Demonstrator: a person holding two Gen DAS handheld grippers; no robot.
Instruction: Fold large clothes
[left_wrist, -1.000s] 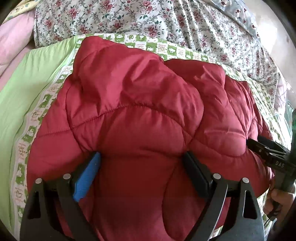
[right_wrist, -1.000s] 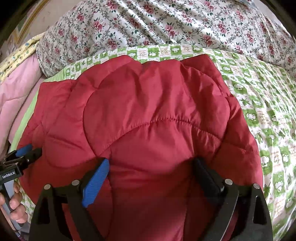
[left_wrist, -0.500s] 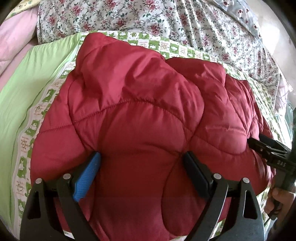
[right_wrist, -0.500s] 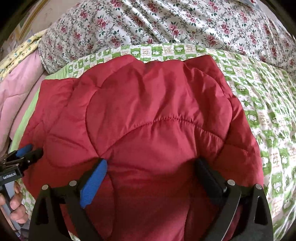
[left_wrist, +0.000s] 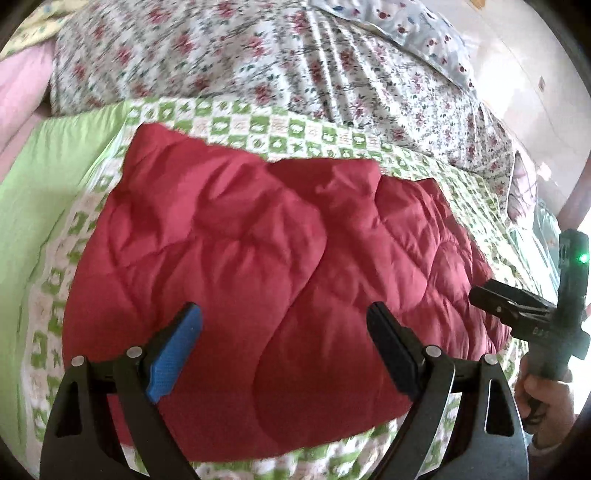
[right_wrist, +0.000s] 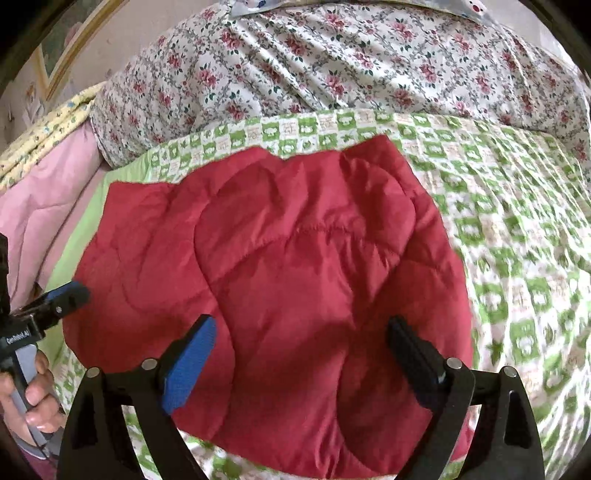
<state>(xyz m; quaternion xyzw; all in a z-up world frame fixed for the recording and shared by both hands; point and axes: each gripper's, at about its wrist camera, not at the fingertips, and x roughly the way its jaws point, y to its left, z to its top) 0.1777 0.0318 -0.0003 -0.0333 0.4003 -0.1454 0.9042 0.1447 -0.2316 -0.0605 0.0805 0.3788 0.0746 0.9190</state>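
Note:
A red quilted puffer jacket (left_wrist: 266, 266) lies folded in a thick bundle on a green and white patterned bedsheet (left_wrist: 295, 129); it also shows in the right wrist view (right_wrist: 295, 280). My left gripper (left_wrist: 284, 332) is open, its fingers spread wide above the bundle's near part, holding nothing. My right gripper (right_wrist: 301, 343) is open in the same way above the jacket's near right part. Each gripper also shows at the edge of the other's view: the right gripper (left_wrist: 517, 306) at the jacket's right side, the left gripper (right_wrist: 55, 302) at its left side.
A floral quilt (right_wrist: 351, 66) is piled along the back of the bed. Pink bedding (right_wrist: 40, 206) and a plain green cover (left_wrist: 40, 192) lie to the left. The patterned bedsheet (right_wrist: 517, 240) extends to the right of the jacket.
Both grippers have pulled back and up from the jacket. The sheet now shows below the jacket's near edge, and the bundle lies flatter on the bed.

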